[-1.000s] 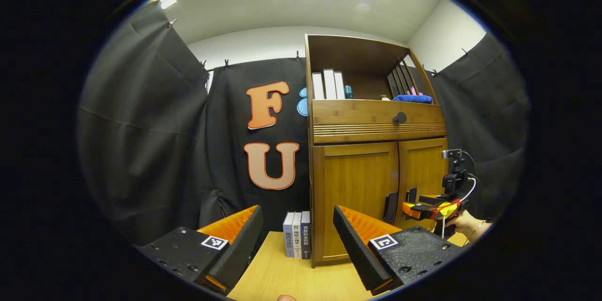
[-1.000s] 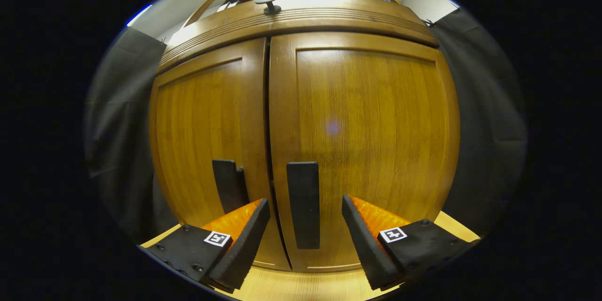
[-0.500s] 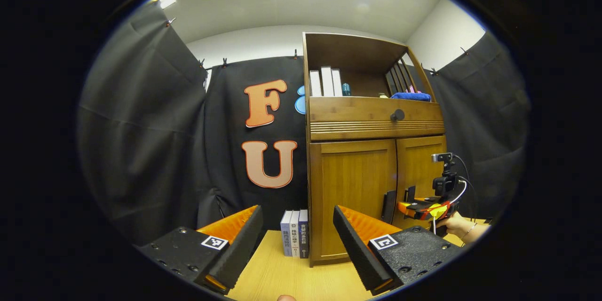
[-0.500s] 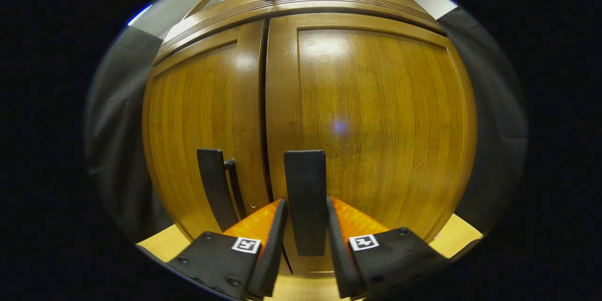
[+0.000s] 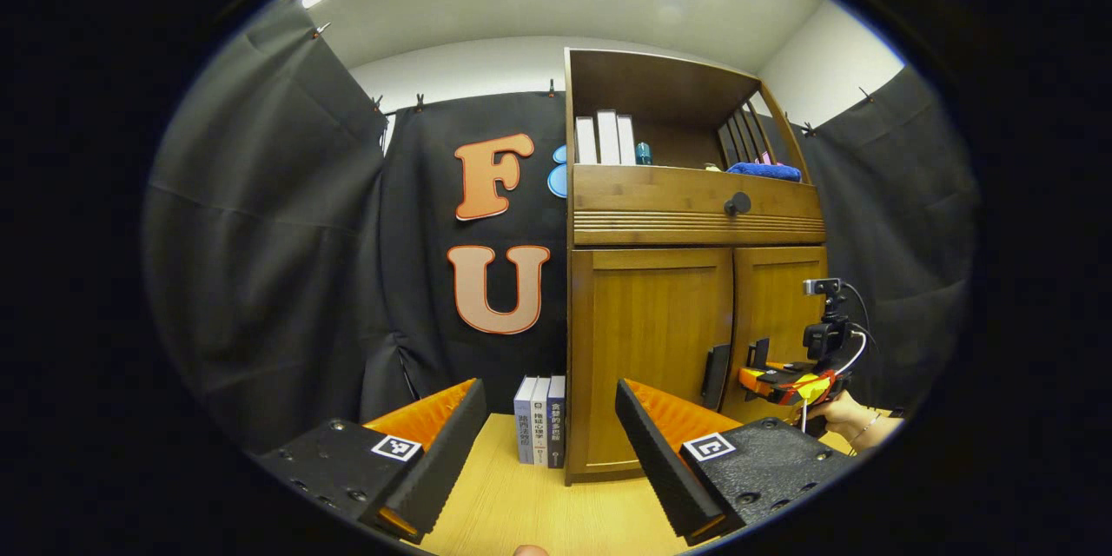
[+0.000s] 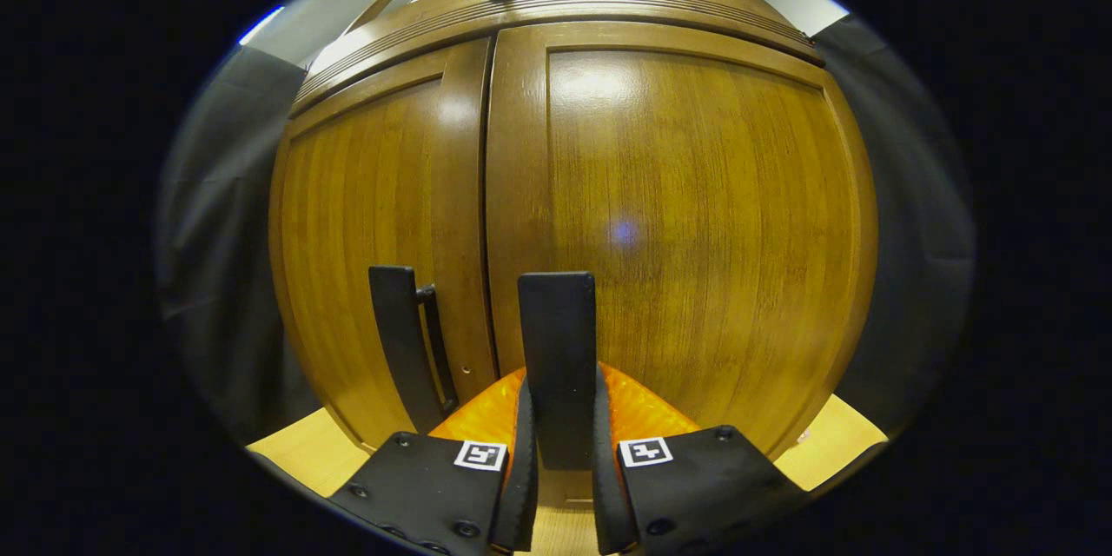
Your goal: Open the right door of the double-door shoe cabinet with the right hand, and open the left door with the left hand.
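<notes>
Right gripper (image 6: 560,452) level, jaws clenched on right door handle (image 6: 558,339); doors closed. Left gripper (image 5: 549,452) jaws released, hovering over bench (image 5: 521,504) front edge, facing shoe cabinet (image 5: 686,278).

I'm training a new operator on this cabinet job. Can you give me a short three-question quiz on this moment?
1. True or false: the right gripper is closed on the right door handle.
2. What stands on the table just left of the cabinet? A) books B) shoes C) a lamp
3. Fill in: the left gripper is ____.

Key: 1 true. 2 A, the books. 3 open, well short of the left door handle.
</notes>
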`<state>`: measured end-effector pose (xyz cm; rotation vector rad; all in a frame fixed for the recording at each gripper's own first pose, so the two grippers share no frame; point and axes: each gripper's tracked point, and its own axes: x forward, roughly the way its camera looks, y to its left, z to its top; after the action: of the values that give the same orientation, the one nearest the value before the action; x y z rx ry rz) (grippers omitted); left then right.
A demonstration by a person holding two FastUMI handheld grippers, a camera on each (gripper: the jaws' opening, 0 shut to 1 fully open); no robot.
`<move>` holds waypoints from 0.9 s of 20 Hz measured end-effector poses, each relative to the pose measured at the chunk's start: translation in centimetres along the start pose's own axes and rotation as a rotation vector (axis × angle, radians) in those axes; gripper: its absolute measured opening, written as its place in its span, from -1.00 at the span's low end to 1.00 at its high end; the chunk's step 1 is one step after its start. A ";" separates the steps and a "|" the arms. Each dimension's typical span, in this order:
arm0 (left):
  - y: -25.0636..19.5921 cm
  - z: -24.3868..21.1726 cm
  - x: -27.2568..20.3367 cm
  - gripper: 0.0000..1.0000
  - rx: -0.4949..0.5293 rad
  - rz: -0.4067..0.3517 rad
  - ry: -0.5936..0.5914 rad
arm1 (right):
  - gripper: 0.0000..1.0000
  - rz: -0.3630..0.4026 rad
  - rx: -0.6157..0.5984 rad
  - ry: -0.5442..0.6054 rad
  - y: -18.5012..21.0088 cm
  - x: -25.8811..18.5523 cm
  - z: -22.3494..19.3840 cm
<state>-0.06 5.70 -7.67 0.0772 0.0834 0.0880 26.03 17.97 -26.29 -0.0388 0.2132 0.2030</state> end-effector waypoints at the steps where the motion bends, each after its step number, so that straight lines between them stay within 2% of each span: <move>1: -0.1 0.0 -0.2 0.89 0.014 0.002 -0.003 | -0.44 0.011 0.002 -0.006 0.0 -0.6 0.0; 2: -0.3 0.0 -0.4 0.89 0.025 0.002 -0.005 | -0.31 0.023 0.003 -0.009 0.0 -1.2 0.2; 7: -1.9 0.0 -1.1 0.83 0.016 -0.025 -0.001 | -0.32 0.059 0.005 0.015 -0.4 -4.1 0.4; 17: -3.8 -1.1 -1.9 0.89 -0.017 -0.059 0.032 | -0.32 0.056 0.011 0.030 -2.6 -9.2 0.7; 18: -4.0 -1.4 -2.0 0.89 -0.020 -0.063 0.037 | -0.44 0.053 0.012 0.029 -2.8 -9.7 0.6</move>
<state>-1.86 1.65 -9.23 0.0529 0.1218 0.0271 17.42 13.32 -23.57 -0.0242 0.2445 0.2546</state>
